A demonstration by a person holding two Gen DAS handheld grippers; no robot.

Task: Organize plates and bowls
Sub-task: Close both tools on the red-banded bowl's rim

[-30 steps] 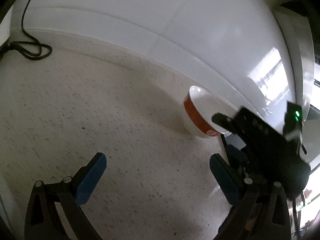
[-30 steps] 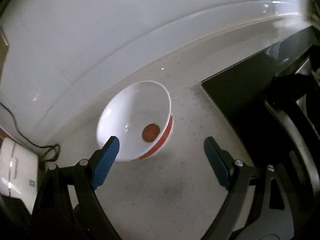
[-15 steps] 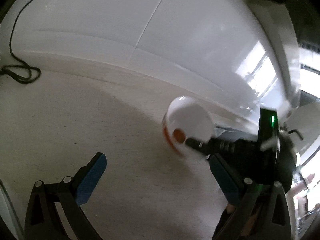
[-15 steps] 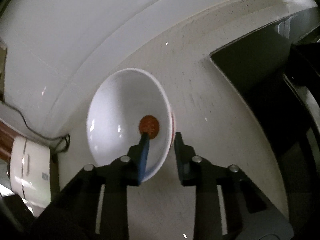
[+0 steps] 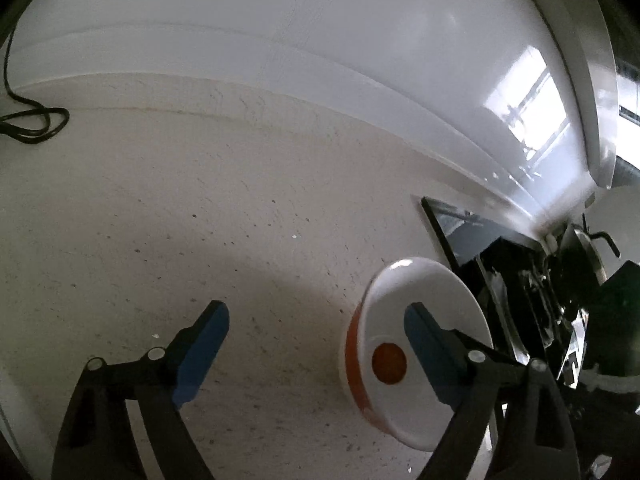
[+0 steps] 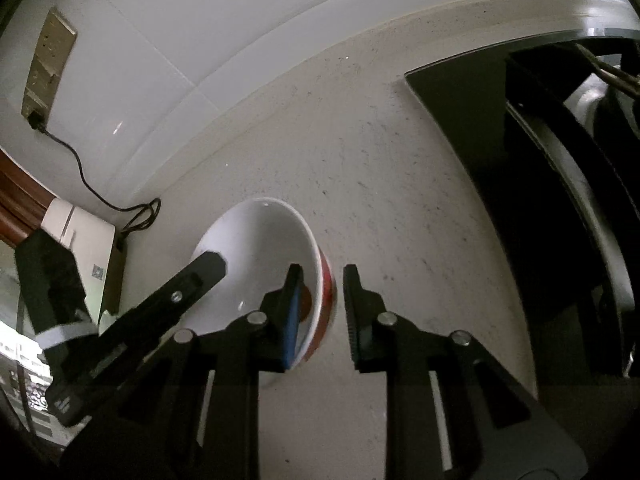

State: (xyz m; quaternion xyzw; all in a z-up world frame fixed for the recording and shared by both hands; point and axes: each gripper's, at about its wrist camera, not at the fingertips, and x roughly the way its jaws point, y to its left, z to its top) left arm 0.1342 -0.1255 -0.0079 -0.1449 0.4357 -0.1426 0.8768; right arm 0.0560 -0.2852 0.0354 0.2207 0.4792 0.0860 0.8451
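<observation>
A white bowl [image 6: 260, 248] with a red band and a red dot inside is held tilted above the speckled countertop [image 6: 380, 160]. My right gripper [image 6: 322, 300] is shut on its rim, one finger inside and one outside. In the left wrist view the same bowl [image 5: 420, 336] shows at the lower right, its opening facing the camera. My left gripper [image 5: 316, 344] is open; its right finger [image 5: 424, 336] is in front of the bowl's inside, its left finger [image 5: 204, 340] is over bare counter. That left finger also shows in the right wrist view [image 6: 192, 280].
A dark dish rack [image 6: 560, 200] with upright plates stands at the right; it shows in the left wrist view [image 5: 520, 288] too. A white backsplash [image 5: 320, 60] runs along the back. A black cable [image 5: 32, 124], a wall socket [image 6: 48, 64] and a white appliance [image 6: 80, 240] are at the left.
My right gripper closed on the bowl's rim and lifted and tilted it. My left gripper has come in close, its right finger now in front of the bowl's opening.
</observation>
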